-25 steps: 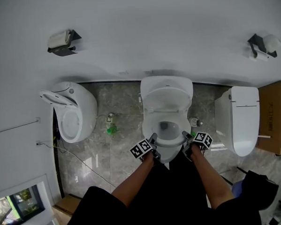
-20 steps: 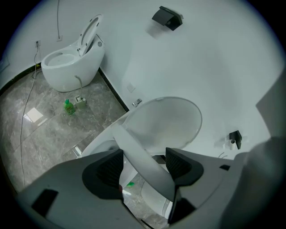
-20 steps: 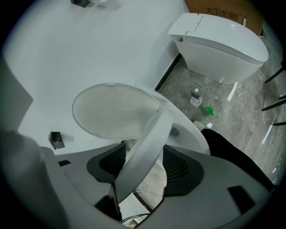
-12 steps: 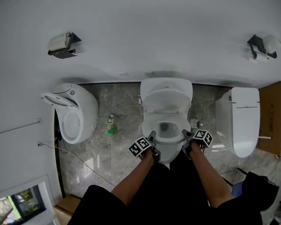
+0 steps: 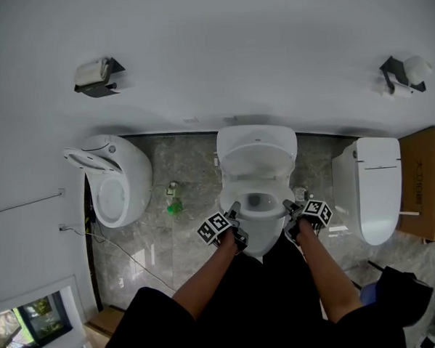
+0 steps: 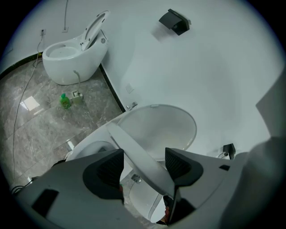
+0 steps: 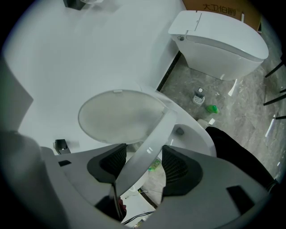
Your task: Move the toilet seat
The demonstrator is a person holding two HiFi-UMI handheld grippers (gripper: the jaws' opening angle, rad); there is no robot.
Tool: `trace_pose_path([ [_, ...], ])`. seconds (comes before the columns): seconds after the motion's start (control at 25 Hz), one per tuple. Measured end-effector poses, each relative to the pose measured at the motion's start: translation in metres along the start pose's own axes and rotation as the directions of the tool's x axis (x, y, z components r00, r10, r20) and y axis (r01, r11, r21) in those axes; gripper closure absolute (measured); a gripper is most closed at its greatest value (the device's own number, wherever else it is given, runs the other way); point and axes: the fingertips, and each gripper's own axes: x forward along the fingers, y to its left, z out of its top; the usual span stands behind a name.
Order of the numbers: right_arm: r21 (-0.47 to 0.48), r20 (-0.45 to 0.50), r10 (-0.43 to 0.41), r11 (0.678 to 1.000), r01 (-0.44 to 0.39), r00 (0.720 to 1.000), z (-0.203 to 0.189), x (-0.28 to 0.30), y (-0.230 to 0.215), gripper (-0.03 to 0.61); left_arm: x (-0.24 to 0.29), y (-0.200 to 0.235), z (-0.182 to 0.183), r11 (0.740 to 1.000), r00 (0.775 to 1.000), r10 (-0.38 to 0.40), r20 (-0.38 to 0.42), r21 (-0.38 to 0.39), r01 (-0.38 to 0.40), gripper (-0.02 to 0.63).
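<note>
The middle white toilet (image 5: 261,236) has its lid (image 5: 257,159) up against the wall. Its toilet seat (image 5: 261,217) is raised off the bowl at the front and tilted. My left gripper (image 5: 234,211) grips the seat's front left edge and my right gripper (image 5: 289,206) the front right edge. In the left gripper view the seat rim (image 6: 134,150) runs between the jaws of the left gripper (image 6: 144,166), with the lid (image 6: 156,129) behind. In the right gripper view the seat rim (image 7: 154,134) passes between the jaws of the right gripper (image 7: 140,165).
A second toilet (image 5: 123,185) with its lid up stands to the left, and a closed one (image 5: 374,187) to the right. A green bottle (image 5: 175,205) sits on the marble floor between. A cardboard box (image 5: 425,184) is far right. Paper holders (image 5: 96,70) hang on the wall.
Both grippers have crept slightly up the picture with the seat's front edge between them. The view itself has also drifted a little.
</note>
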Motion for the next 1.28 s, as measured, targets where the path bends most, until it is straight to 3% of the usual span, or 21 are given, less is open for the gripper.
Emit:
trace_pose_path([
  [0.2, 0.007, 0.027, 0.005, 1.000, -0.005, 1.000, 0.003, -0.002, 0.005, 0.316, 0.001, -0.004, 0.003, 1.000, 0.999, -0.021, -0.025, -0.014, 0.021, 0.321],
  [0.56, 0.035, 0.090, 0.042, 0.998, -0.045, 0.995, 0.008, -0.005, 0.016, 0.316, 0.004, -0.010, 0.013, 0.996, 0.999, -0.048, 0.011, -0.074, 0.048, 0.334],
  [1.28, 0.047, 0.108, 0.120, 0.991, -0.126, 0.987, 0.021, -0.005, 0.032, 0.316, 0.012, -0.025, 0.027, 0.994, 0.996, -0.085, 0.016, -0.063, 0.085, 0.330],
])
